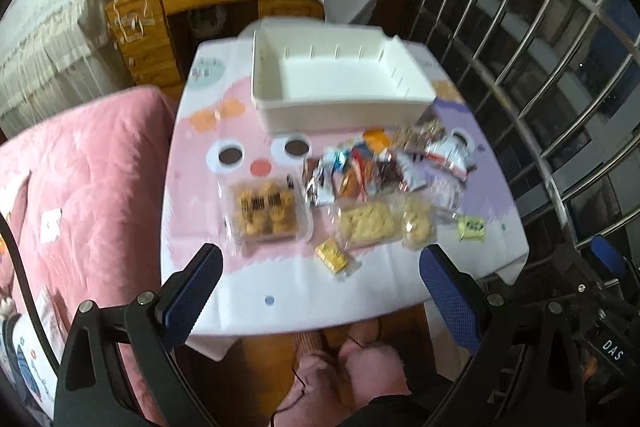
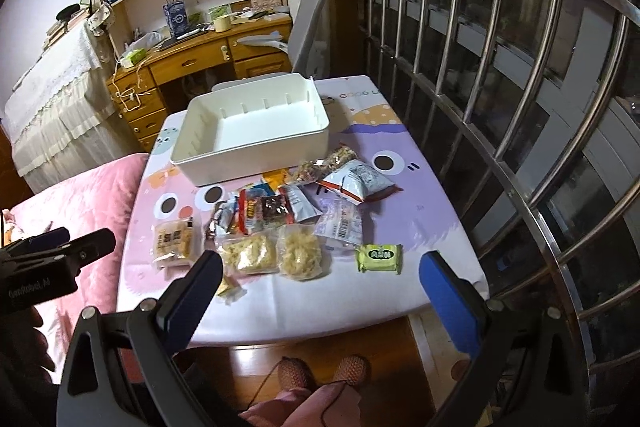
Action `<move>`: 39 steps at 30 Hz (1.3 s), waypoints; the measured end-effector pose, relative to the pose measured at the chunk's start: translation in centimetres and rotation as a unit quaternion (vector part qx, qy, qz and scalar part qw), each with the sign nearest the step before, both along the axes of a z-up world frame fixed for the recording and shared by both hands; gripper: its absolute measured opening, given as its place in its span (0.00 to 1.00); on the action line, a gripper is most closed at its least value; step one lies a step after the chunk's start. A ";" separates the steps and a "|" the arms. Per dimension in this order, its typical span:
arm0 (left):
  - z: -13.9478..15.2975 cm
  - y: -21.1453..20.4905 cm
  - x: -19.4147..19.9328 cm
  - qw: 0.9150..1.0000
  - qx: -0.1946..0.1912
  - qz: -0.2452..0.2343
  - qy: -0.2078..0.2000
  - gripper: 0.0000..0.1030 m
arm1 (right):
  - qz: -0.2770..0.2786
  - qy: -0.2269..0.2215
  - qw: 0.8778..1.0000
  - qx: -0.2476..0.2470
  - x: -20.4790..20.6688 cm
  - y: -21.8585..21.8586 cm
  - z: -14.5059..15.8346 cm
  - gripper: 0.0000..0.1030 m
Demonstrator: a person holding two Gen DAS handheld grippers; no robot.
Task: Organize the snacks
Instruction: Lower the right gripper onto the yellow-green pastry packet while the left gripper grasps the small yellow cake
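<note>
Left gripper (image 1: 320, 263): jaws stood wide apart with nothing between them, held above the near edge of the table (image 1: 280, 311); its view was blurred.
Right gripper (image 2: 320, 267): likewise spread wide and holding nothing, poised over the table's near edge.
Snacks: all lay loose on the cartoon-print cover, in a cluster just in front of the white bin (image 2: 256, 131), none inside it.
Nearest items: a green packet (image 2: 379, 257) lay off to the right, two clear bags of pale crackers (image 2: 276, 253) sat mid-front, and a clear tray of cookies (image 2: 176, 241) lay to the left.
Bin: looked empty, open-topped, at the far side.
Step in hand: the start, I judged; nothing sorted yet.
Next move: one claw would need to drop over a single packet, close on it, then carry it to the bin.
</note>
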State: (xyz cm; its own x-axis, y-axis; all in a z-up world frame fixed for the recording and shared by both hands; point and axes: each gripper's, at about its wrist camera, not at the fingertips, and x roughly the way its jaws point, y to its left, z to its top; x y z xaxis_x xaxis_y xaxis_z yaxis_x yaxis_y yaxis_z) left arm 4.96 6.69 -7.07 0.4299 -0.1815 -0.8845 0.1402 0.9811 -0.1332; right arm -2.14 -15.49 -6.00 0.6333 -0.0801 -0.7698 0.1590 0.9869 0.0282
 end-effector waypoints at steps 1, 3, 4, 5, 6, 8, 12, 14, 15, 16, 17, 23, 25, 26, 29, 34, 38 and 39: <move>-1.0 0.2 0.4 1.000 -0.001 -0.001 0.021 0.95 | 0.000 -0.001 1.000 -0.002 0.0 0.0 -0.3 0.96; -2.5 0.3 0.7 0.999 0.001 -0.002 0.045 0.95 | -0.003 -0.003 1.000 -0.009 -0.1 -0.1 -1.2 0.96; -3.5 0.3 0.9 0.998 0.004 -0.001 0.058 0.95 | -0.006 -0.005 1.000 -0.012 -0.1 -0.2 -1.7 0.96; -4.2 0.4 1.1 0.998 0.008 0.001 0.066 0.95 | -0.010 -0.011 1.000 -0.018 -0.2 -0.3 -2.3 0.96; -4.7 0.5 1.0 0.997 0.010 0.003 0.070 0.95 | -0.012 -0.015 1.000 -0.023 -0.2 -0.3 -2.8 0.96; -6.1 0.5 1.3 0.996 0.018 0.009 0.083 0.95 | -0.014 -0.018 0.999 -0.032 -0.2 -0.4 -3.6 0.96; -8.8 0.2 2.0 0.993 0.025 0.016 0.110 0.95 | -0.015 -0.022 0.998 -0.051 0.2 -0.7 -6.1 0.96; -10.4 0.0 2.5 0.990 0.024 0.024 0.134 0.95 | -0.014 -0.022 0.998 -0.052 0.3 -1.0 -6.9 0.96; -11.0 0.0 2.7 0.989 0.024 0.028 0.142 0.95 | -0.015 -0.022 0.998 -0.052 0.5 -1.2 -7.7 0.96; -11.6 -0.1 2.8 0.987 0.019 0.035 0.153 0.95 | -0.018 -0.019 0.998 -0.052 0.6 -1.3 -8.2 0.96; -12.3 -0.2 2.9 0.985 0.012 0.039 0.165 0.95 | -0.023 -0.013 0.998 -0.053 0.8 -1.6 -8.9 0.96; -15.9 -1.4 3.8 0.976 0.018 0.058 0.207 0.95 | -0.037 0.025 0.998 -0.035 1.7 -2.9 -12.4 0.96; -16.8 -1.9 4.3 0.974 0.019 0.071 0.212 0.94 | -0.040 0.033 0.998 -0.029 2.2 -3.5 -13.5 0.96; -17.1 -2.0 4.4 0.974 0.019 0.077 0.213 0.94 | -0.041 0.036 0.998 -0.027 2.4 -3.7 -14.1 0.96; -18.4 -2.2 5.0 0.970 0.011 0.103 0.218 0.94 | -0.045 0.048 0.997 -0.026 3.3 -4.5 -15.6 0.96; -20.5 -2.6 5.8 0.964 0.007 0.138 0.229 0.81 | -0.043 0.063 0.997 -0.017 5.1 -6.2 -17.7 0.96; -21.9 -2.9 6.4 0.956 -0.001 0.169 0.240 0.76 | -0.033 0.073 0.997 -0.020 6.4 -7.3 -18.9 0.96; -22.1 -3.0 6.5 0.955 -0.002 0.174 0.240 0.75 | -0.030 0.075 0.997 -0.019 6.8 -7.6 -19.2 0.96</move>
